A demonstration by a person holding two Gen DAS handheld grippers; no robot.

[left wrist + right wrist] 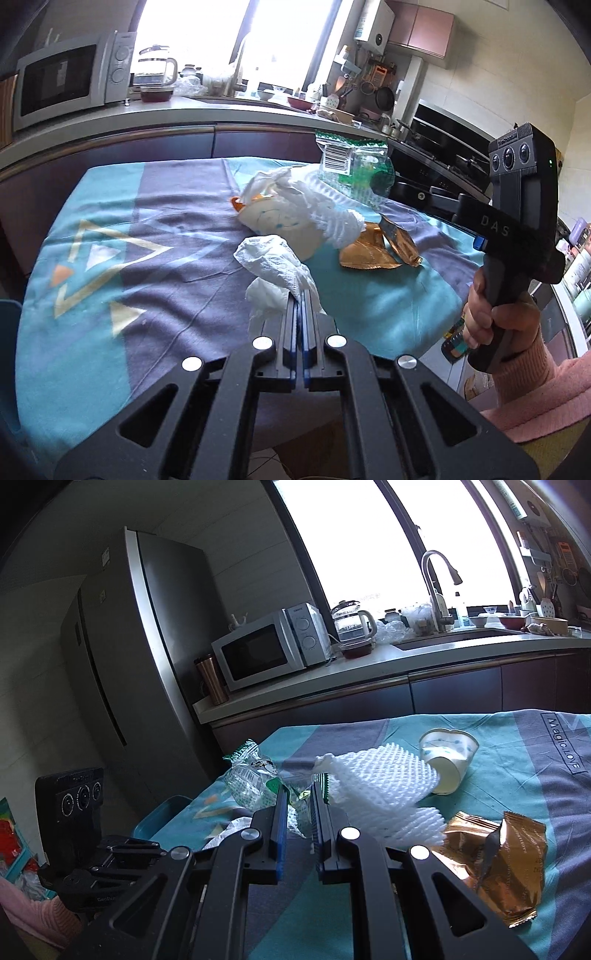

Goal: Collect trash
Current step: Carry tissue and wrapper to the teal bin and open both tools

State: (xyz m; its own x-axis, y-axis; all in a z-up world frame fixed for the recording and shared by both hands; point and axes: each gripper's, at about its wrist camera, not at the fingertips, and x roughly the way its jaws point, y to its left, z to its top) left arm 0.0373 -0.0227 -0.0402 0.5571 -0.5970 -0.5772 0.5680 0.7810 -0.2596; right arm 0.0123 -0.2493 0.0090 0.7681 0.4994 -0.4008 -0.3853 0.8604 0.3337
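Trash lies on a table with a teal and grey cloth (110, 258). My left gripper (300, 295) is shut on a crumpled white tissue (275, 264). Behind it lie a tipped paper cup (273, 221), white foam netting (332, 206) and a gold wrapper (376, 247). My right gripper (300, 794) is shut on a clear green-printed plastic wrapper (255, 779), which shows lifted above the table in the left wrist view (351, 166). The right wrist view also shows the foam netting (384, 794), the cup (448, 757) and the gold wrapper (498, 864).
A kitchen counter (332, 672) runs behind the table with a microwave (269, 646), a kettle (351, 624) and a sink faucet (437, 587). A tall fridge (122, 657) stands left of it. A stove (443, 147) is at the right.
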